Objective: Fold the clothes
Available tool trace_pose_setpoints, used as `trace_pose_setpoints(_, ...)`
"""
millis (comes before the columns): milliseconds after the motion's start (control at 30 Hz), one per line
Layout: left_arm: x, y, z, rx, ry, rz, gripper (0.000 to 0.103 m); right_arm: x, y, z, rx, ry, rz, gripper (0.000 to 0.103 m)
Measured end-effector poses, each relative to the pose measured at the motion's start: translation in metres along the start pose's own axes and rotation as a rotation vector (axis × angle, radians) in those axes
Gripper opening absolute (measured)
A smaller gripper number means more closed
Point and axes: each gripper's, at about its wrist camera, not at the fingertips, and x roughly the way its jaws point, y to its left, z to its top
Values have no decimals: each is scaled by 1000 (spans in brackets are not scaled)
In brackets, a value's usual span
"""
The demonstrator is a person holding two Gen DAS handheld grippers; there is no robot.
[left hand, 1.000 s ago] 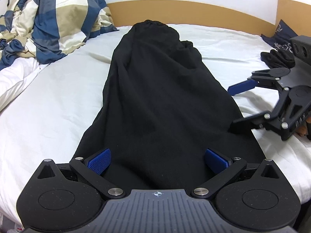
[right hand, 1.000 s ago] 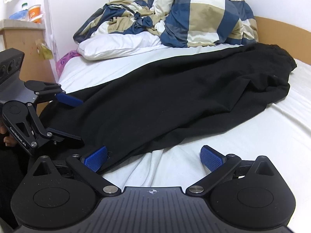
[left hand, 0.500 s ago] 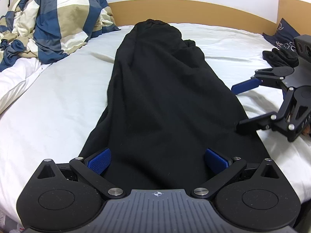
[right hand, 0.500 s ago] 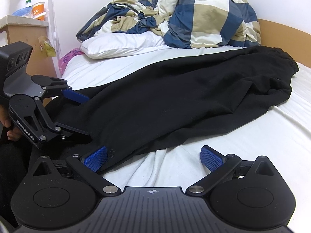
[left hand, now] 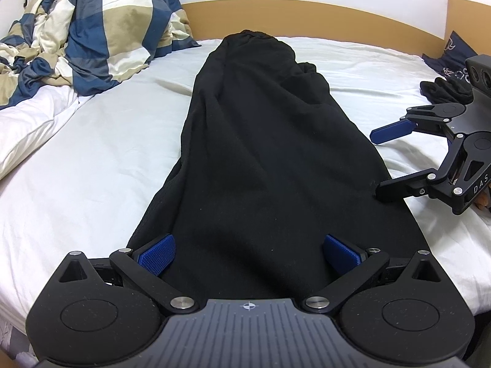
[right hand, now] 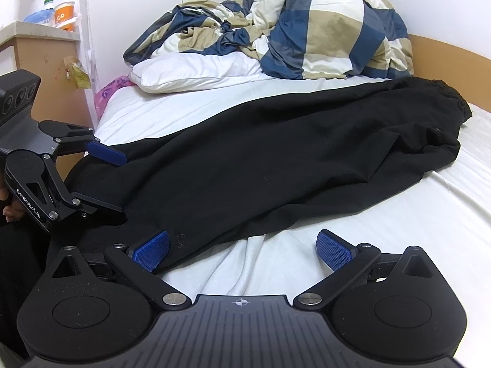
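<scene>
Checked duvet (left hand: pixel 92 33), blue, beige and cream, is bunched at the far left of the bed, with a white pillow (right hand: pixel 196 70) under its edge. A second dark garment (left hand: pixel 445 89) and a navy printed cushion (left hand: pixel 454 52) sit far right by the wooden bed board (left hand: pixel 307 15). A side cabinet (right hand: pixel 40 49) with cups on top stands left of the bed in the right wrist view. Nothing lies between my tongs and the cloth.

White sheet (left hand: pixel 92 178) is slightly creased; the wall is white.

Black trousers (left hand: pixel 264 159), soft matte knit, lie lengthwise down the bed, gathered waistband at the far end, hem at the near edge.

My left gripper (left hand: pixel 248 253) is spread wide over the hem, holding nothing. My right gripper (right hand: pixel 242 248) is also spread, left pad at the trousers' near right edge, right pad over bare sheet.
</scene>
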Motion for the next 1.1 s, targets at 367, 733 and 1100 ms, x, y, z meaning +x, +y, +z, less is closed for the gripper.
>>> trace_pose_setpoints(367, -1, -3, -6, -4, -34, 1, 103, 2, 0, 1, -1, 7, 0, 103)
trace_pose_setpoints(733, -3, -3, -12, -5, -73, -7, 103, 1, 0, -1, -12, 14, -2, 103)
trace_pose_setpoints(1100, -4, -5, -13, -13, -84, 2, 103, -2, -3, -3, -12, 6, 9, 103)
